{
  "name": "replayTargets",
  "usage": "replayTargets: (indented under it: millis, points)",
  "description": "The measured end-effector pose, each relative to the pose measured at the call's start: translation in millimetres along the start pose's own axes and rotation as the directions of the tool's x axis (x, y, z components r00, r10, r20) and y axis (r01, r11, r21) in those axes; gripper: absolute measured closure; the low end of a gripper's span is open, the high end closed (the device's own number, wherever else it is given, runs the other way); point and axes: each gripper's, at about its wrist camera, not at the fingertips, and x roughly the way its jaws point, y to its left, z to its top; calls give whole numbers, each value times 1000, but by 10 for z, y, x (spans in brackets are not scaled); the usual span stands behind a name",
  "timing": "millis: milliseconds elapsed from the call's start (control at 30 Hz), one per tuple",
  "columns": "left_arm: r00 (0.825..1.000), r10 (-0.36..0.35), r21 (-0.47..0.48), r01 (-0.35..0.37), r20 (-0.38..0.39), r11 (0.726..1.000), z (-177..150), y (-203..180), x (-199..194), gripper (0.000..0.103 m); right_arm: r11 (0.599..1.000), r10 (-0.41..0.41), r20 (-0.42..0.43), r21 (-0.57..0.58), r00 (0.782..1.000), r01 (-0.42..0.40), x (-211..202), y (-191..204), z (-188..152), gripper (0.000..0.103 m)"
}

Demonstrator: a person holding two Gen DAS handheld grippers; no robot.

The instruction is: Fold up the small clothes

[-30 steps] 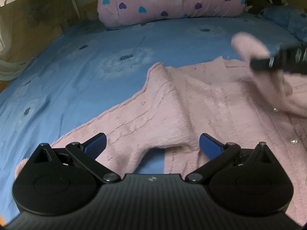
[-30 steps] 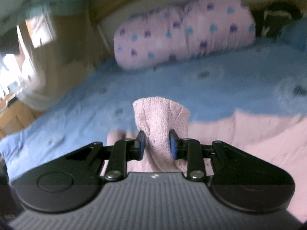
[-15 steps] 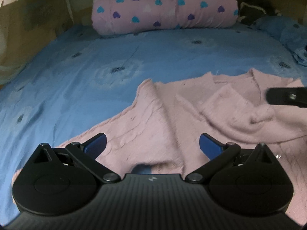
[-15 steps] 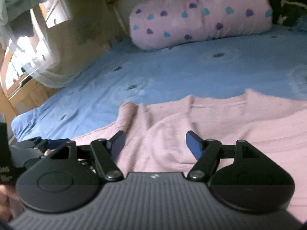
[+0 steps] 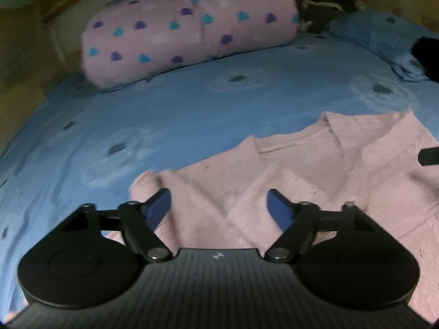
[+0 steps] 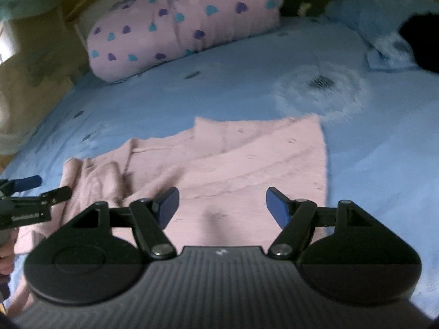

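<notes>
No containers in either view; everything lies loose on the bed. The pink knitted cardigan (image 5: 315, 170) is spread on the blue bedsheet (image 5: 164, 115), towards the near side, with one sleeve laid across its front. A pink bolster with heart print (image 5: 189, 27) sits at the far end of the bed, well apart from the garment. Left gripper (image 5: 219, 205): jaws parted but closing, held over the garment's left edge; fabric shows in the gap, pads pressing on nothing. Right gripper (image 6: 222, 204): jaws parted, over the right half of the cardigan (image 6: 233, 159), nothing pinched. Against a second ago: the right gripper then had a pink sleeve end clamped and lifted; that sleeve is now let go and lies flat on the body of the garment. The left jaws were wider then. Both views have swung rightward across the bed, so more of the right side shows. Both frames are motion-blurred; knit texture and buttons are hard to make out. The garment's near hem is hidden under both gripper bodies. Dark objects at the bed's far right corner are unidentifiable. In the left view only a tip of the right gripper shows at the frame edge.
</notes>
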Motion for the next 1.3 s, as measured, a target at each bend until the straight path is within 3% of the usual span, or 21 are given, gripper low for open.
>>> replayTargets:
  millis: [167, 300, 600, 667, 733, 833, 967, 1133, 1300]
  points:
    - [992, -114, 42, 116, -45, 992, 131, -114, 234, 30, 999, -13, 32, 34, 999, 12, -55, -172, 21, 31]
    - [987, -131, 71, 137, -89, 988, 173, -143, 435, 31, 998, -47, 65, 41, 997, 45, -88, -240, 26, 31]
    - [964, -212, 79, 226, -159, 971, 145, -161, 627, 66, 990, -141, 108, 40, 984, 137, -69, -368, 70, 31]
    - [958, -224, 47, 236, -178, 971, 171, -148, 634, 82, 989, -143, 107, 58, 984, 137, -60, -408, 73, 31]
    - [959, -224, -1, 227, -173, 974, 197, -90, 597, 92, 987, -153, 107, 67, 982, 146, -64, -423, 75, 31]
    - [972, -205, -63, 198, -119, 978, 223, 17, 404, 93, 985, -164, 118, 69, 979, 157, -81, -444, 80, 31]
    - [996, -84, -107, 81, -24, 991, 230, 175, 8, 93, 983, -175, 127, 78, 976, 166, -95, -470, 73, 31]
    - [991, -46, -176, 24, -126, 984, 26, 399, 59, 93, 980, -197, 126, 24, 972, 195, -74, -408, 51, 31]
    - [977, 54, -166, -90, -208, 982, -218, 418, 231, 94, 974, -225, 82, -6, 971, 227, 20, -414, 31, 31]
